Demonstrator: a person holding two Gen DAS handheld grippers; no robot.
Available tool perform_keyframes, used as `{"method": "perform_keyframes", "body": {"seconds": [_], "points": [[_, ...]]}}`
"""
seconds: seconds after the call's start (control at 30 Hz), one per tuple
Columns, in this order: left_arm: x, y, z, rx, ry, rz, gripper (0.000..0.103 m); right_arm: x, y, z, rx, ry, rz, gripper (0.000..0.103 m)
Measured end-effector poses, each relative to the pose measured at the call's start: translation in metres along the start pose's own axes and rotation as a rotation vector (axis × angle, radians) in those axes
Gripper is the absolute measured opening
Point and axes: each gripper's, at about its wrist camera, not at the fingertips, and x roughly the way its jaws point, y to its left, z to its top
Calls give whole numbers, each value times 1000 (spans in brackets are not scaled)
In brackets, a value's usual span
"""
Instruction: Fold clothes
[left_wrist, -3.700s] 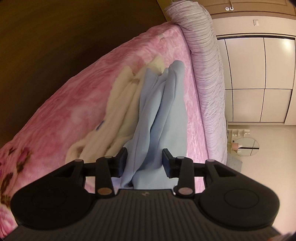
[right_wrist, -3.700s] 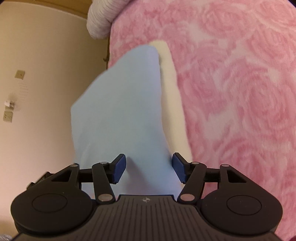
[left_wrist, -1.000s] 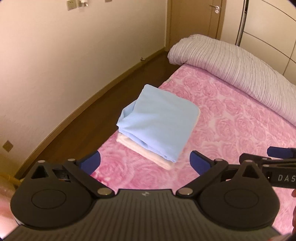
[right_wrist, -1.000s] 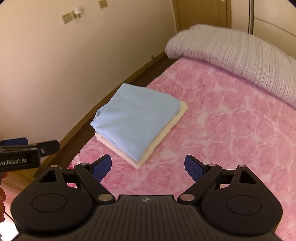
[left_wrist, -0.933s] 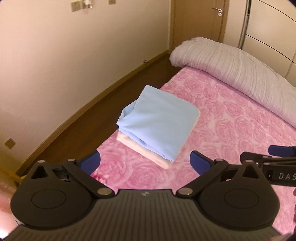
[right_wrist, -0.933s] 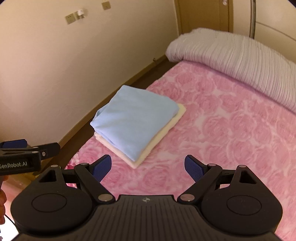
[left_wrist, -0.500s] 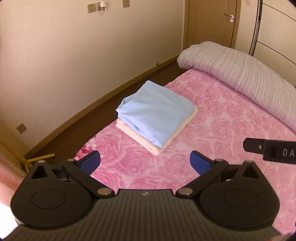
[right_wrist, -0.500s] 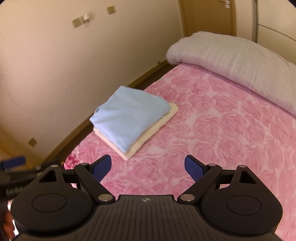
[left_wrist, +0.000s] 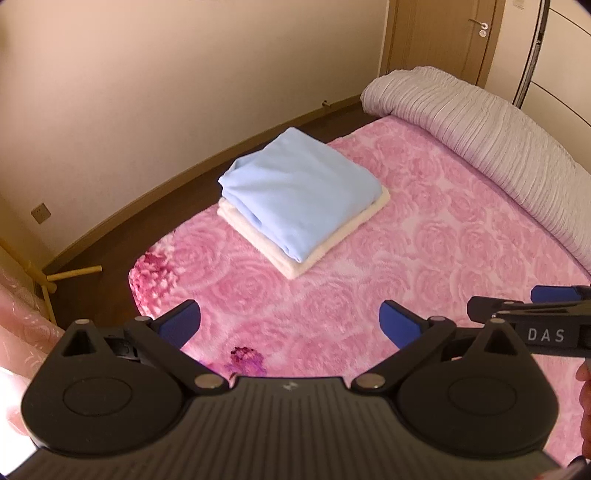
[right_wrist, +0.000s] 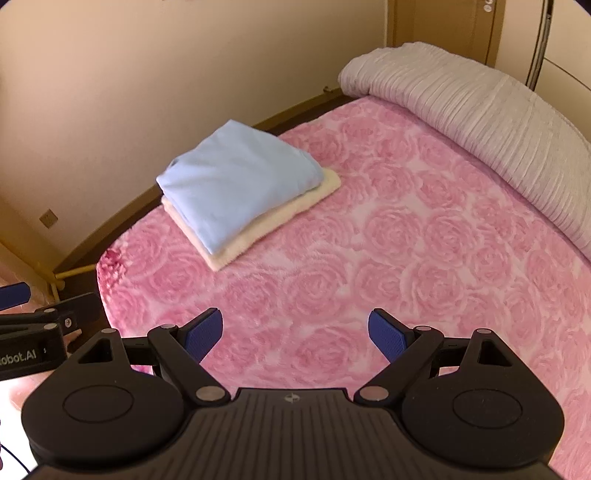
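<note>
**Both claws back away from the finished stack**

On the pink rose-patterned fleece bed cover (left_wrist: 424, 258), near its far left corner, the folded light-blue garment (left_wrist: 299, 188) lies squarely on top of a folded cream garment (left_wrist: 306, 258), the two touching as one neat stack. A few seconds ago both claws were closed in on the hanging blue fabric; since then they have let go and pulled back, and over the last second the stack has shrunk steadily in both views. The left claw (left_wrist: 290, 321) and the right claw (right_wrist: 295, 332) now hang well apart from the stack, their blue pads spread wide with nothing between them.

That retreat suggests the folding of these two pieces is done, and no unfolded clothing shows on the bed.

Readable writing: "DAS" on the right claw's side in the left wrist view, and a partial "obot.AI" on the left claw in the right wrist view. A rolled grey pleated quilt (right_wrist: 480, 96) lies along the far edge.
</note>
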Motion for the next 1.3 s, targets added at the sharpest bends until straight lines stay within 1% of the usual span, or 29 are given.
{"method": "perform_keyframes", "body": {"seconds": [0.23,0.47,0.77,1.03,1.3], "points": [[21,7,6,-25,52,12,102,26,3,12,-20,54,16,89],[44,16,16,-33,90,11,102,51,12,27,-41,92,-2,89],[64,17,30,-9,119,8,102,67,12,43,-27,109,-4,89],[79,15,34,-3,147,13,102,81,8,52,-5,135,-4,89],[89,16,37,-2,162,33,102,91,9,59,-3,153,1,89]]}}
